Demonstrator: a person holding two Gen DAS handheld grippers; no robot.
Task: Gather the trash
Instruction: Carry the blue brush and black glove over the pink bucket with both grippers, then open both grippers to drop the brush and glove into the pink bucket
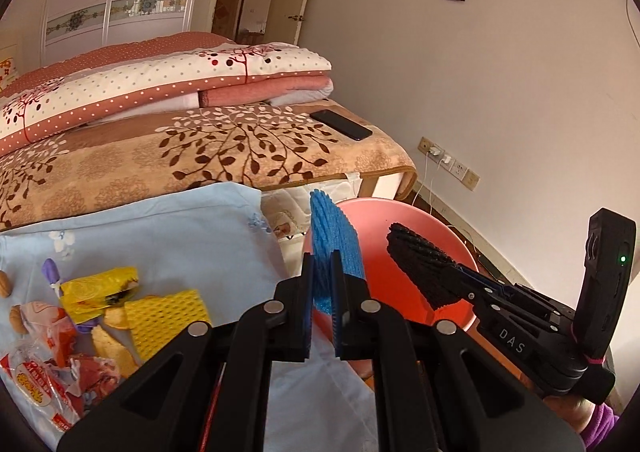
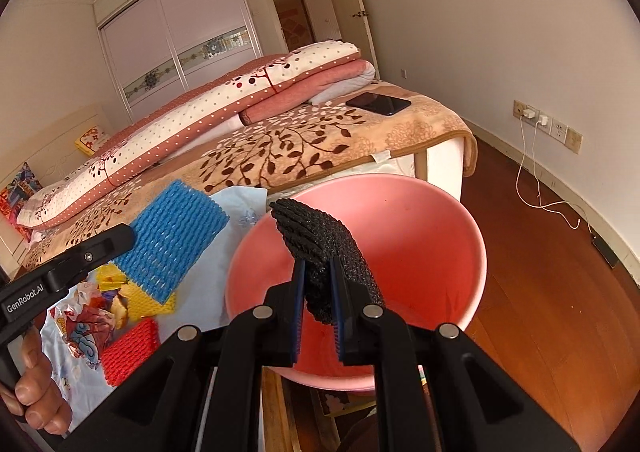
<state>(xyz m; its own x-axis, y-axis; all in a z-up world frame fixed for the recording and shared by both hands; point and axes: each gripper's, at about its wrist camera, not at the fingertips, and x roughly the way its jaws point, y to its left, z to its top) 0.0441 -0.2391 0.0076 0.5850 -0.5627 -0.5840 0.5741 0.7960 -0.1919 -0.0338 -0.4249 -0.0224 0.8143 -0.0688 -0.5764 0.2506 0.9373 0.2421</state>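
Observation:
My left gripper (image 1: 323, 284) is shut on a blue foam net sleeve (image 1: 336, 240), held upright at the left rim of the pink basin (image 1: 404, 220). The sleeve also shows in the right wrist view (image 2: 172, 240). My right gripper (image 2: 318, 288) is shut on a black foam net sleeve (image 2: 316, 240), held over the pink basin (image 2: 424, 236); the black sleeve also shows in the left wrist view (image 1: 424, 264). On the light blue cloth (image 1: 168, 236) lie a yellow foam net (image 1: 164, 316), a yellow wrapper (image 1: 100, 288), a red foam net (image 2: 128, 352) and crumpled snack wrappers (image 1: 52, 368).
A bed with a leaf-patterned blanket (image 2: 304, 148) and folded quilts (image 1: 160, 88) lies behind the cloth. A black phone (image 2: 378, 103) rests on the blanket. Wall sockets with white charger cables (image 2: 536, 172) are on the right, above a wooden floor (image 2: 540, 292).

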